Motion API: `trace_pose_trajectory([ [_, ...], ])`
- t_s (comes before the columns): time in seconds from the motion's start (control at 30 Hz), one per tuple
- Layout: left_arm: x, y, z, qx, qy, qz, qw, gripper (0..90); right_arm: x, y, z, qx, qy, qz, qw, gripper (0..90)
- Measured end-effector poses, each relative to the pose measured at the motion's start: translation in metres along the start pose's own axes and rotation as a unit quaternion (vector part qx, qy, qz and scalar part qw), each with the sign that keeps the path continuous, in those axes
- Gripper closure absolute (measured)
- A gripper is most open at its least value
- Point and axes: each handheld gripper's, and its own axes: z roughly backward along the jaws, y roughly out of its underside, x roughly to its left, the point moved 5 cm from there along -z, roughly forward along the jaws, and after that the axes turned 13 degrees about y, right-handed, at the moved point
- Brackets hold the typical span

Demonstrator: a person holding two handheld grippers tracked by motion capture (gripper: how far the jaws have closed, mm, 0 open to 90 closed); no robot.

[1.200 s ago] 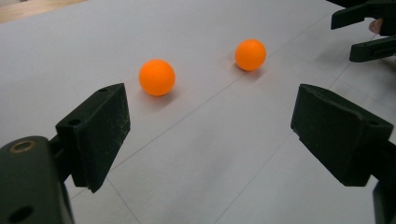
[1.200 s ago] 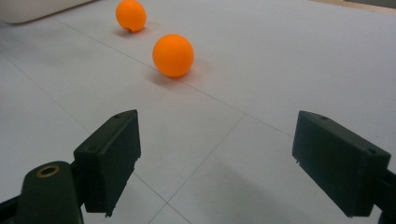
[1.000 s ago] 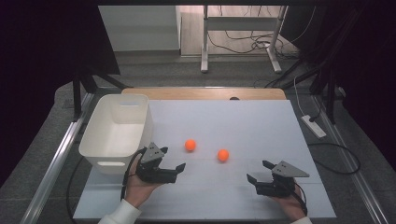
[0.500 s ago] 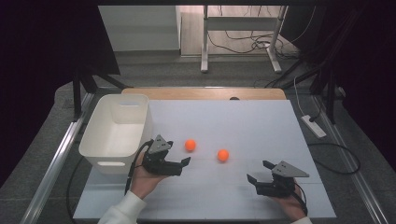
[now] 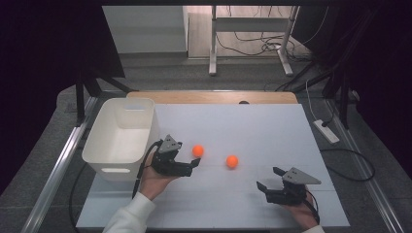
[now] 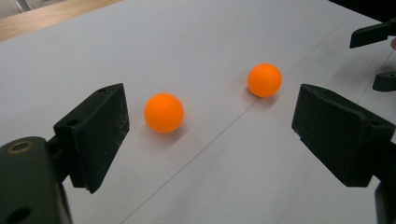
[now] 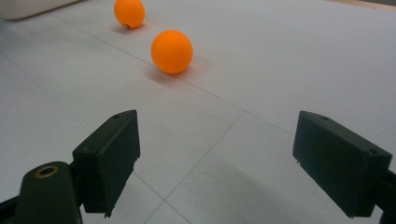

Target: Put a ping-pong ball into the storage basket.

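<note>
Two small, round orange balls sit out on the white surface [image 5: 252, 126], well apart from each other. The nearer orange ball [image 5: 197, 150] lies just off the tips of the left tool [image 5: 192, 166], close but untouched. In the left gripper view that same ball [image 6: 163, 112] sits ahead between the two black jaws, nearer the left one, with bare white showing all around it. The left tool [image 6: 210, 121] is spread wide and has hold of nothing.

The second orange ball [image 5: 232, 161] rests nearer the middle of the surface, between the two tools. In the right gripper view it [image 7: 172, 51] lies well ahead of the jaws, the other ball [image 7: 129, 12] farther off behind it.

The right tool [image 5: 267, 179] sits low near the front right corner, held in the person's hand; its jaws [image 7: 215, 158] gape wide, gripping nothing.

To the left stands a white plastic rectangular bin [image 5: 102, 155], just beside the left hand [image 5: 154, 180], white sleeve showing at the wrist.
</note>
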Motion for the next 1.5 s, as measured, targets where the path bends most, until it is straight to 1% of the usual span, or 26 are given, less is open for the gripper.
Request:
trace_pose_trajectory([
  [0.13, 0.004, -0.002, -0.003, 0.004, -0.002, 0.005, 1.0, 12.2, 0.0, 0.0, 0.0, 0.0, 0.0, 0.001, 1.0, 15.1],
  [0.2, 0.005, -0.003, -0.004, 0.006, -0.003, 0.004, 1.0, 12.1, 0.0, 0.0, 0.0, 0.0, 0.0, 0.001, 1.0, 15.1],
  [0.27, 0.008, -0.006, -0.006, 0.013, -0.008, -0.001, 0.9999, 11.9, 0.0, 0.001, 0.0, 0.001, 0.0, 0.002, 1.0, 15.0],
  [0.37, 0.011, -0.009, -0.009, 0.016, -0.012, 0.001, 0.9998, 11.7, 0.0, 0.0, 0.0, 0.0, 0.0, 0.0, 1.0, 15.0],
  [0.57, 0.018, -0.012, -0.016, 0.022, -0.013, 0.007, 0.9996, 12.2, -0.001, 0.0, 0.0, -0.001, 0.001, -0.002, 1.0, 15.0],
  [0.63, 0.02, -0.013, -0.019, 0.027, -0.015, 0.007, 0.9995, 12.7, -0.002, 0.0, -0.001, -0.001, 0.001, -0.001, 1.0, 15.0],
  [0.73, 0.021, -0.015, -0.024, 0.034, -0.019, 0.001, 0.9992, 12.9, -0.001, 0.001, 0.0, 0.0, 0.001, -0.001, 1.0, 15.0],
  [0.83, 0.024, -0.014, -0.028, 0.036, -0.016, 0.008, 0.9992, 13.4, -0.001, 0.001, 0.0, -0.001, 0.0, -0.001, 1.0, 15.0],
  [0.93, 0.027, -0.014, -0.032, 0.042, -0.016, 0.01, 0.9989, 13.6, -0.001, 0.001, 0.0, -0.001, 0.0, -0.001, 1.0, 15.0],
  [1.0, 0.03, -0.013, -0.035, 0.045, -0.013, 0.019, 0.9987, 13.6, -0.001, 0.001, 0.0, 0.0, 0.0, -0.001, 1.0, 15.0],
  [1.03, 0.031, -0.013, -0.036, 0.043, -0.011, 0.024, 0.9987, 13.6, -0.001, 0.001, 0.0, -0.001, 0.0, -0.001, 1.0, 15.0],
  [1.07, 0.031, -0.013, -0.036, 0.043, -0.011, 0.024, 0.9987, 13.7, -0.001, 0.001, 0.0, -0.001, 0.0, -0.001, 1.0, 15.0],
  [1.1, 0.034, -0.013, -0.037, 0.04, -0.01, 0.031, 0.9987, 13.8, -0.001, 0.001, 0.0, -0.001, 0.0, -0.001, 1.0, 14.9],
  [1.23, 0.04, -0.012, -0.042, 0.045, -0.006, 0.043, 0.998, 13.8, -0.001, 0.001, 0.0, -0.001, -0.001, -0.001, 1.0, 14.9],
  [1.27, 0.04, -0.012, -0.042, 0.045, -0.006, 0.043, 0.998, 13.8, -0.001, 0.001, 0.0, 0.0, -0.001, -0.001, 1.0, 14.9],
  [1.4, 0.043, -0.01, -0.05, 0.058, -0.007, 0.046, 0.9972, 13.7, -0.002, 0.001, -0.001, 0.0, -0.001, -0.001, 1.0, 14.9],
  [1.5, 0.046, -0.009, -0.057, 0.066, -0.009, 0.052, 0.9964, 13.7, -0.002, 0.001, 0.0, -0.001, -0.001, 0.0, 1.0, 14.9],
])
